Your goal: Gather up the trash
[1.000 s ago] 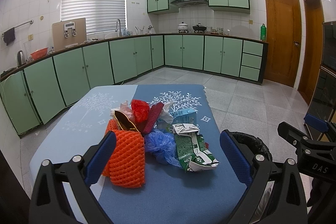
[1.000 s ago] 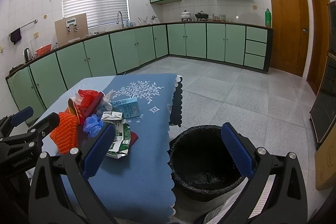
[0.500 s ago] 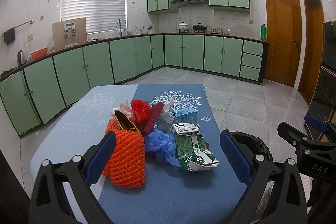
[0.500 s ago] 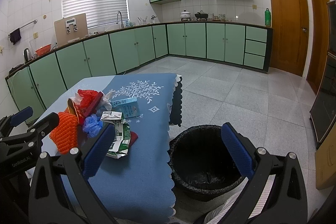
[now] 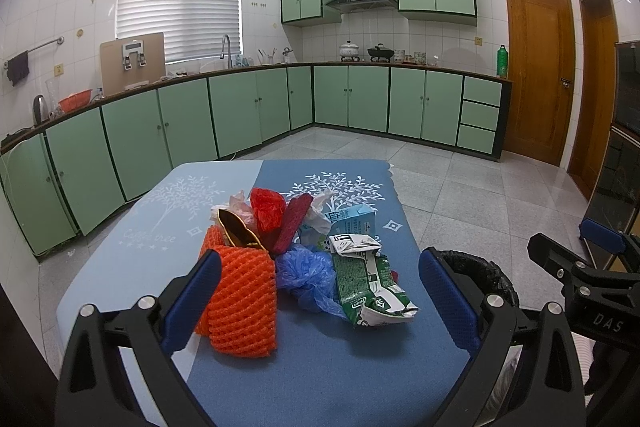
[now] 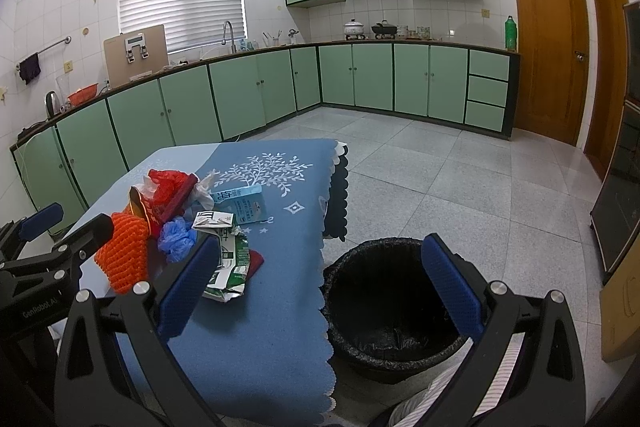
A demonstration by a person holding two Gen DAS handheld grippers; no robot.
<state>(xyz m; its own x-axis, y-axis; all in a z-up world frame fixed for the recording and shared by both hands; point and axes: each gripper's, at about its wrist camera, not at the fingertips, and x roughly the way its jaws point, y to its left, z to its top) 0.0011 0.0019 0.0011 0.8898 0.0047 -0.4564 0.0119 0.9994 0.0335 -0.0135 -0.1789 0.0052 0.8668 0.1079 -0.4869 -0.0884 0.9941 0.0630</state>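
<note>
A pile of trash lies on the blue tablecloth (image 5: 328,367): an orange foam net (image 5: 242,301), a blue plastic bag (image 5: 304,273), a crushed green-and-white carton (image 5: 368,279), a light-blue carton (image 5: 354,221), a red bag (image 5: 268,207) and a dark red wrapper (image 5: 292,223). My left gripper (image 5: 320,301) is open and empty, just short of the pile. My right gripper (image 6: 320,291) is open and empty, above the table's right edge and the black-lined trash bin (image 6: 390,301). The pile also shows in the right wrist view (image 6: 176,223).
The bin stands on the tiled floor (image 6: 460,187) right of the table; its rim shows in the left wrist view (image 5: 488,271). Green kitchen cabinets (image 5: 240,111) line the far walls. Wooden doors (image 5: 538,75) are at the right. A dark appliance (image 6: 620,187) stands at the far right.
</note>
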